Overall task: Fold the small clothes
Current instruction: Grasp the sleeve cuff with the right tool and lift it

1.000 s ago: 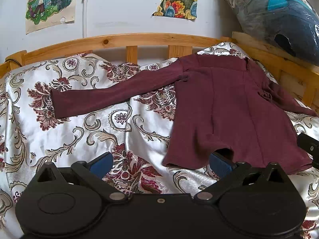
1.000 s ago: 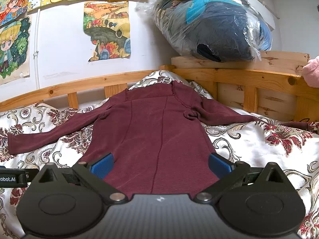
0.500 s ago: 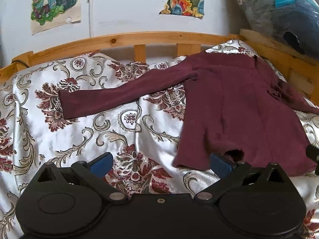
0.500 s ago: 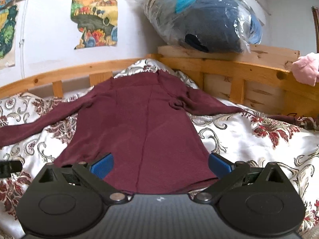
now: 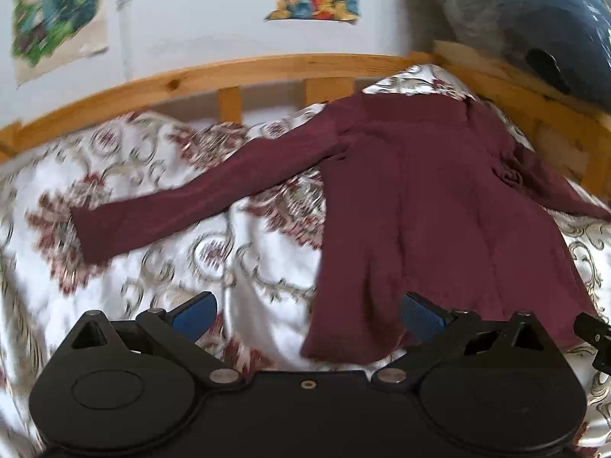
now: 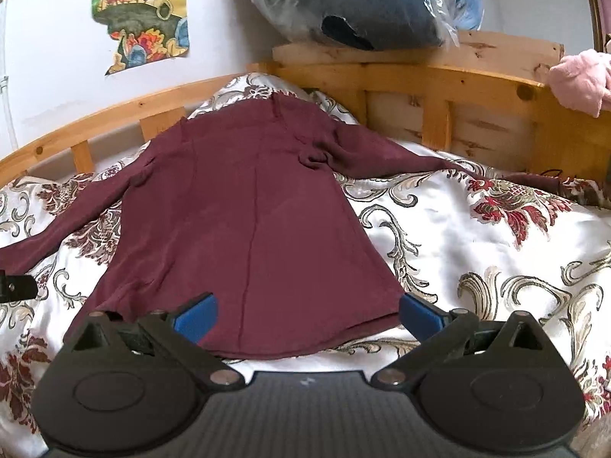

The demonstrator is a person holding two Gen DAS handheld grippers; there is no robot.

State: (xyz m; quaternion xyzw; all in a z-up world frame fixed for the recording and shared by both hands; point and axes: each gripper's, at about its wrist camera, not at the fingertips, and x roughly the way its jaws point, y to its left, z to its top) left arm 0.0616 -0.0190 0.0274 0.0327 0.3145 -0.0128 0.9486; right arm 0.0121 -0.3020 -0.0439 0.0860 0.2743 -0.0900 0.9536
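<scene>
A maroon long-sleeved top [image 5: 420, 206] lies flat on the floral satin bedspread [image 5: 160, 267], collar toward the headboard, both sleeves spread out. Its left sleeve [image 5: 198, 198] stretches far to the left. My left gripper [image 5: 307, 311] is open and empty, just short of the hem's left corner, its right pad [image 5: 420, 315] over the hem. In the right wrist view the top [image 6: 244, 213] fills the middle. My right gripper [image 6: 307, 315] is open and empty, its pads straddling the hem's right half. The right sleeve [image 6: 404, 152] runs off toward the right rail.
A wooden bed rail [image 5: 214, 80] runs along the back and right [image 6: 458, 87]. A plastic-wrapped bundle of bedding [image 6: 366, 4] sits on the right rail, with a pink garment [image 6: 580, 80] further right. Posters hang on the white wall [image 5: 191, 19].
Both grippers have drawn back and shifted right relative to the bed; the top's hem now sits closer to the fingers. The top itself has not moved. Both stay open.
</scene>
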